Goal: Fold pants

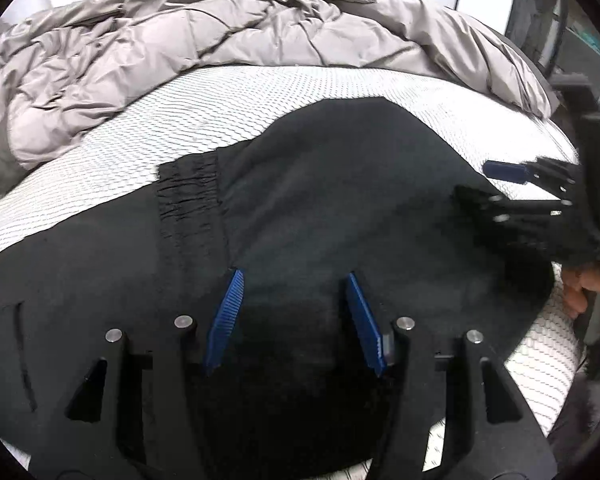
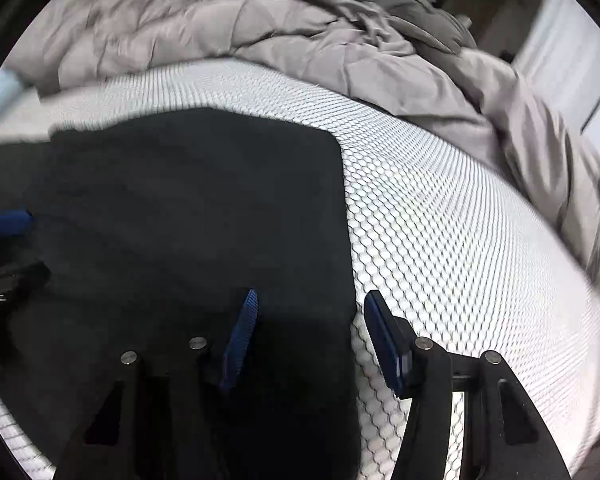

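Black pants (image 1: pixel 320 200) lie flat on the white mesh mattress (image 1: pixel 180 120), folded over, with the gathered elastic waistband (image 1: pixel 192 204) showing near the middle. My left gripper (image 1: pixel 294 280) is open and empty, low over the black cloth. My right gripper (image 1: pixel 496 188) comes in from the right edge of the left wrist view, open. In the right wrist view the right gripper (image 2: pixel 310 300) is open and straddles the right edge of the pants (image 2: pixel 180 208), one finger over cloth, the other over the mattress (image 2: pixel 440 220). The left gripper's blue pad (image 2: pixel 8 222) shows at the left.
A crumpled grey duvet (image 1: pixel 160 48) is heaped along the far side of the bed and also shows in the right wrist view (image 2: pixel 260 24). The person's hand (image 1: pixel 584 288) is at the right. Dark furniture (image 1: pixel 580 40) stands beyond the bed's right side.
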{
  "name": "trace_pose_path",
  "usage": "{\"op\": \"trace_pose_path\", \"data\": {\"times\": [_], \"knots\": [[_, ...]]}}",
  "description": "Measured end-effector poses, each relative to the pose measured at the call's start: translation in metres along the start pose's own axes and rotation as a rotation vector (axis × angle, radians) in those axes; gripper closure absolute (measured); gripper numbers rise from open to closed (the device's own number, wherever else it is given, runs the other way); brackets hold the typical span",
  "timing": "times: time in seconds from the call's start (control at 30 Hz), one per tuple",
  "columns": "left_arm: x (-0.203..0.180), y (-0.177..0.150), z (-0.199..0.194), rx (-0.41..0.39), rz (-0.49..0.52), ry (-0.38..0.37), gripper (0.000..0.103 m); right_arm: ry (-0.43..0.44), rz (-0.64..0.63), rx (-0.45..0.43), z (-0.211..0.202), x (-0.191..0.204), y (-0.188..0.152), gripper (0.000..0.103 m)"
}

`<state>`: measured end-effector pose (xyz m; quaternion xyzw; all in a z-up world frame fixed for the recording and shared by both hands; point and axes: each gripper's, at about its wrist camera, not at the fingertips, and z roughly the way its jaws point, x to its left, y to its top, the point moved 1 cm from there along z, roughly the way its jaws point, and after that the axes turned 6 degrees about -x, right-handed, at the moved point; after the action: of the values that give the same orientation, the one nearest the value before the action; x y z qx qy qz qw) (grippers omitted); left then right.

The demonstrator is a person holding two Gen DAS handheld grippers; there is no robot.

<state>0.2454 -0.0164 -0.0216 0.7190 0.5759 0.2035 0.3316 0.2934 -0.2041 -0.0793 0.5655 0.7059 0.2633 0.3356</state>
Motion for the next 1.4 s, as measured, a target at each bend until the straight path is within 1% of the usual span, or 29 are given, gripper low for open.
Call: {"op": "trace_pose_path", "data": {"times": [0.03,0.07,0.1,0.13,0.2,0.23,0.27,0.3,0.37,0.47,0.5,0.57,0.6,0.63,0.67,0.73,0.8,0.9,0.93,0.97,1.0,1.07,1.1,1.17,1.2,1.27,1.3,1.33,1.4], "knots": [[-0.001,0.0,-0.01,-0.012,0.004,-0.01,0.051,0.04,0.026,-0.037,-0.014,-0.002,0.0,0.047],[-0.004,-0.001,-0.025,-0.05,0.018,-0.031,0.051,0.105,0.038,-0.077,-0.028,0.0,0.001,0.047],[-0.005,-0.004,-0.036,-0.085,0.028,-0.041,0.05,0.142,0.037,-0.091,-0.033,0.003,0.002,0.047],[-0.006,-0.008,-0.04,-0.095,0.028,-0.049,0.049,0.198,0.041,-0.106,-0.039,0.01,0.003,0.047],[-0.005,-0.014,-0.032,-0.053,0.019,-0.072,0.048,0.301,0.052,-0.084,-0.035,0.029,0.002,0.046],[-0.004,-0.019,-0.018,-0.012,0.008,-0.066,0.048,0.348,0.041,-0.04,-0.024,0.042,0.001,0.046],[-0.002,-0.022,-0.009,0.016,0.005,-0.055,0.048,0.345,0.024,-0.009,-0.015,0.05,-0.002,0.046],[0.001,-0.025,-0.002,0.033,0.007,-0.054,0.048,0.315,-0.015,0.026,-0.004,0.059,-0.006,0.046],[0.003,-0.028,-0.003,0.025,0.018,-0.069,0.048,0.253,-0.097,0.026,0.003,0.068,-0.011,0.047],[0.008,-0.03,-0.006,0.025,0.005,-0.089,0.046,0.15,-0.11,0.012,-0.006,0.05,-0.017,0.046],[0.008,-0.032,-0.007,0.025,0.004,-0.088,0.046,0.102,-0.1,0.012,-0.007,0.035,-0.021,0.046],[0.004,-0.033,-0.007,0.022,0.021,-0.068,0.046,0.114,-0.065,0.014,-0.005,0.011,-0.022,0.046],[0.001,-0.033,-0.009,0.019,0.027,-0.055,0.046,0.101,-0.049,0.007,-0.006,0.004,-0.021,0.046],[0.0,-0.032,-0.013,0.016,0.023,-0.04,0.046,0.065,-0.039,-0.007,-0.012,-0.002,-0.022,0.045],[-0.003,-0.031,-0.021,0.014,0.016,-0.015,0.046,0.07,-0.027,-0.02,-0.019,-0.005,-0.022,0.045],[-0.009,-0.031,-0.04,-0.026,0.037,-0.008,0.046,0.158,0.012,-0.065,-0.036,-0.011,-0.02,0.045],[-0.021,-0.034,-0.055,-0.065,0.085,-0.015,0.046,0.24,0.019,-0.082,-0.048,-0.006,-0.017,0.045],[-0.035,-0.04,-0.049,-0.024,0.115,-0.088,0.046,0.379,-0.002,-0.037,-0.041,0.025,-0.014,0.044],[-0.036,-0.044,-0.04,0.001,0.124,-0.088,0.046,0.406,-0.037,-0.015,-0.036,0.04,-0.016,0.044],[-0.035,-0.047,-0.032,0.027,0.126,-0.084,0.046,0.404,-0.058,-0.008,-0.034,0.045,-0.017,0.044],[-0.033,-0.051,-0.026,0.048,0.122,-0.09,0.046,0.377,-0.1,0.005,-0.028,0.054,-0.019,0.044],[-0.031,-0.054,-0.025,0.041,0.127,-0.112,0.046,0.353,-0.157,0.024,-0.022,0.061,-0.02,0.044],[-0.029,-0.054,-0.027,0.039,0.124,-0.121,0.046,0.346,-0.171,0.028,-0.022,0.061,-0.024,0.045],[-0.027,-0.055,-0.028,0.039,0.116,-0.131,0.046,0.303,-0.184,0.034,-0.023,0.043,-0.027,0.045],[-0.025,-0.056,-0.028,0.038,0.114,-0.133,0.046,0.258,-0.176,0.036,-0.025,0.026,-0.031,0.044],[-0.025,-0.059,-0.03,0.038,0.113,-0.13,0.046,0.233,-0.132,0.064,-0.023,-0.004,-0.037,0.044],[-0.026,-0.06,-0.031,0.038,0.116,-0.124,0.046,0.221,-0.107,0.081,-0.027,-0.015,-0.043,0.037],[-0.027,-0.061,-0.032,0.038,0.121,-0.118,0.046,0.224,-0.069,0.09,-0.029,-0.028,-0.048,0.031],[-0.027,-0.06,-0.031,0.036,0.125,-0.109,0.046,0.294,0.024,0.088,-0.032,-0.05,-0.052,0.031]]}}
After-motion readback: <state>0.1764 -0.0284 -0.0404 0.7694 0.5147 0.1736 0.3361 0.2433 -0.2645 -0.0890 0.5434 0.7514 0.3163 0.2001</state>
